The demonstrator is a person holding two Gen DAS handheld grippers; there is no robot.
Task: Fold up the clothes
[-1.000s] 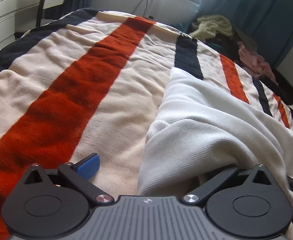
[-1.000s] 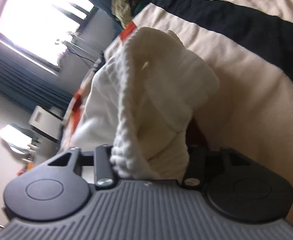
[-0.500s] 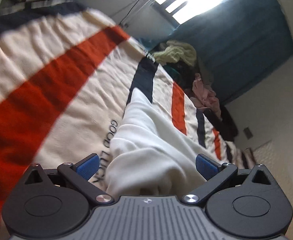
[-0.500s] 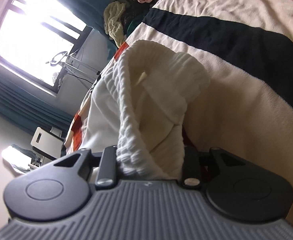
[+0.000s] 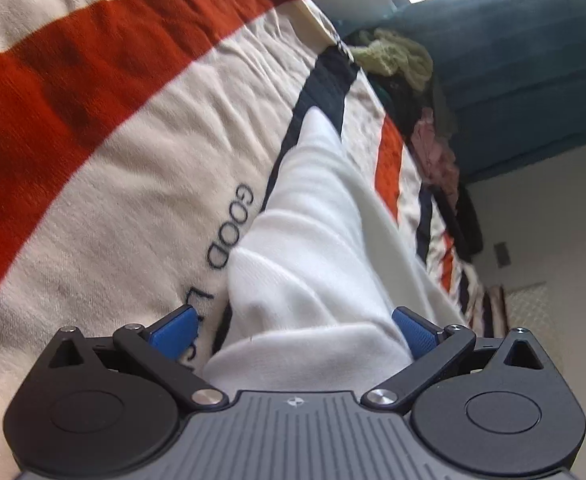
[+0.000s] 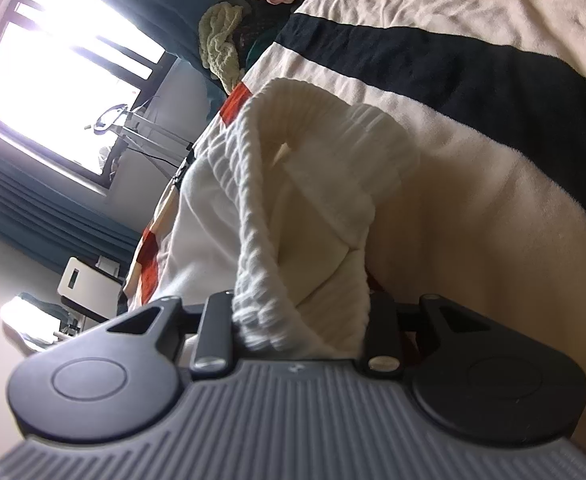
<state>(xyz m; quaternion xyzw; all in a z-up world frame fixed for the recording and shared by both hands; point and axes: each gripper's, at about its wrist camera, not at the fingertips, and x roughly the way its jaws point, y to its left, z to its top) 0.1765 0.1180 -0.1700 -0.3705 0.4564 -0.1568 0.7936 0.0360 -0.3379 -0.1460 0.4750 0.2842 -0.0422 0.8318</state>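
1. The white garment (image 5: 325,240) lies on the striped blanket (image 5: 113,152) of the bed, running straight ahead of the left claw (image 5: 293,328); its near fold bulges between that claw's blue pads (image 5: 173,330), which stand wide apart, the right pad touching cloth, the left pad clear of it.
2. The right claw (image 6: 301,320) is clamped narrow on a bunched ribbed hem of the same garment (image 6: 313,208); the cloth rises directly in front of it.
3. Left of the left claw, black lettering reading "GOOD" (image 5: 229,228) shows on the blanket.
4. Far ahead of both claws, a heap of clothes (image 5: 397,56) sits by dark blue curtains (image 5: 533,60); a bright window (image 6: 61,68) lies up-left of the right claw.
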